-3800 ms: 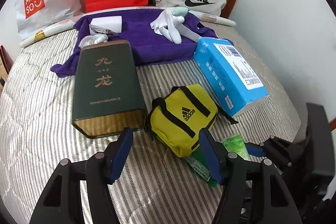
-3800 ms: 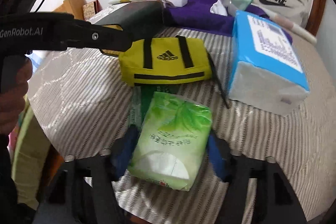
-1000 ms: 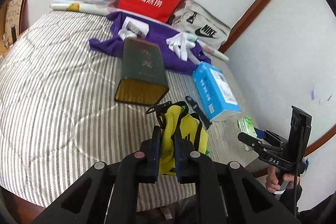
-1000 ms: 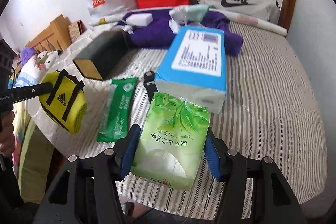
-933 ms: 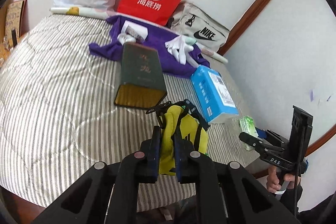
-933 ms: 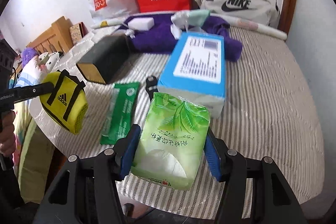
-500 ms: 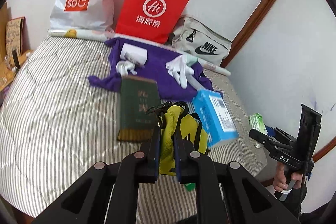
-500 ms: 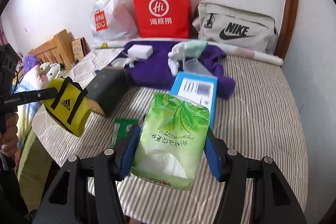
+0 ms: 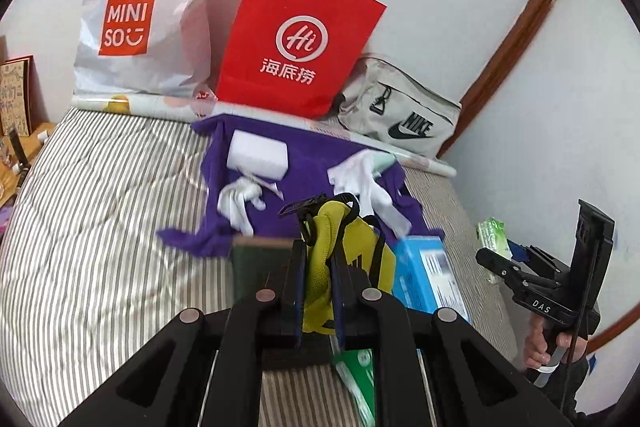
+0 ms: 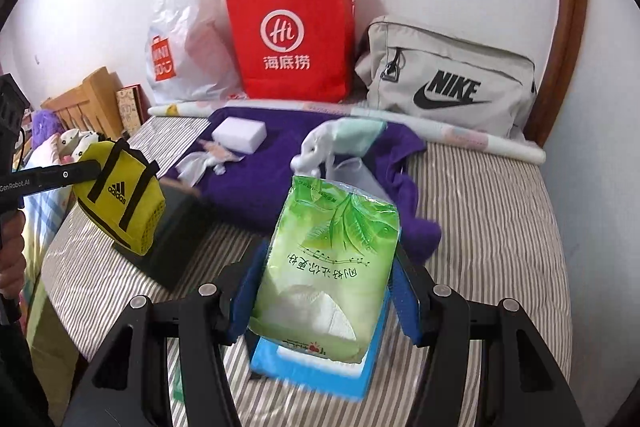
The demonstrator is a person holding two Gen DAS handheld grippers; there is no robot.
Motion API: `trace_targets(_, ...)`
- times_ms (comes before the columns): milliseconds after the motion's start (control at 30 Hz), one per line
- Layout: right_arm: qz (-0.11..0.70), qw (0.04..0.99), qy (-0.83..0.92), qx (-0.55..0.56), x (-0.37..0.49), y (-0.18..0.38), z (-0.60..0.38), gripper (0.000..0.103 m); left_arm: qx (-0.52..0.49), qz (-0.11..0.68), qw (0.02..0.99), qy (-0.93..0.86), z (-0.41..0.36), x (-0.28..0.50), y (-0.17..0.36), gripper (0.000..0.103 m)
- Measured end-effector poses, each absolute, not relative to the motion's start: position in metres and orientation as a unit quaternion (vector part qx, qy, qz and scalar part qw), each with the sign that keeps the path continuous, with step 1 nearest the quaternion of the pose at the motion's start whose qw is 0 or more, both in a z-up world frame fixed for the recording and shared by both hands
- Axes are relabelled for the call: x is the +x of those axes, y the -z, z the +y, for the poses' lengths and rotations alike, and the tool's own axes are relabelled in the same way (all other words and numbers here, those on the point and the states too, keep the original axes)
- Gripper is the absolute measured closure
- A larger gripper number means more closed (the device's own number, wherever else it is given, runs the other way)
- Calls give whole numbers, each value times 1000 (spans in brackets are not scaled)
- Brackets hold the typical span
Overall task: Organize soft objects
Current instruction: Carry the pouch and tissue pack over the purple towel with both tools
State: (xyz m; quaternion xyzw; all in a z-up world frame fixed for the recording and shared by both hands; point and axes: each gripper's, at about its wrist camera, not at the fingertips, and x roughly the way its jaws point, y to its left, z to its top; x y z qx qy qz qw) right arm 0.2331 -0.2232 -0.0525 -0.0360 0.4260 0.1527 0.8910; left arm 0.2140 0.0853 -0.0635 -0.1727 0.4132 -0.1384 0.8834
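Note:
My left gripper (image 9: 318, 247) is shut on a small yellow Adidas pouch (image 9: 352, 259) and holds it in the air above the striped bed; the pouch also shows in the right wrist view (image 10: 124, 199). My right gripper (image 10: 326, 259) is shut on a green tissue pack (image 10: 332, 267), held above the blue box (image 10: 316, 375). In the left wrist view the right gripper (image 9: 496, 259) with the tissue pack (image 9: 494, 231) is at the far right.
At the wall stand a white Miniso bag (image 9: 140, 27), a red paper bag (image 9: 296, 43) and a grey Nike bag (image 10: 448, 83). A purple cloth (image 10: 264, 155) carries a white block (image 10: 240, 135) and white gloves (image 9: 368, 183). A dark green box (image 9: 260, 263) and a green packet (image 9: 360, 367) lie below.
Both grippers have risen higher above the bed and moved towards the bags at the wall, each still holding its item. The blue box now lies under the tissue pack.

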Motion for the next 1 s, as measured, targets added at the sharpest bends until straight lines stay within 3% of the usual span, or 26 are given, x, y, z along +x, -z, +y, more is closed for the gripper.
trace_targets(533,465,873,-147,-17,349,100,-221,45,-187,449,864,131,86,316,98,92)
trace_targets(1000,519,841,-149,-37,388,152,-207,44,-186,495,840,120,80,354,153,92)
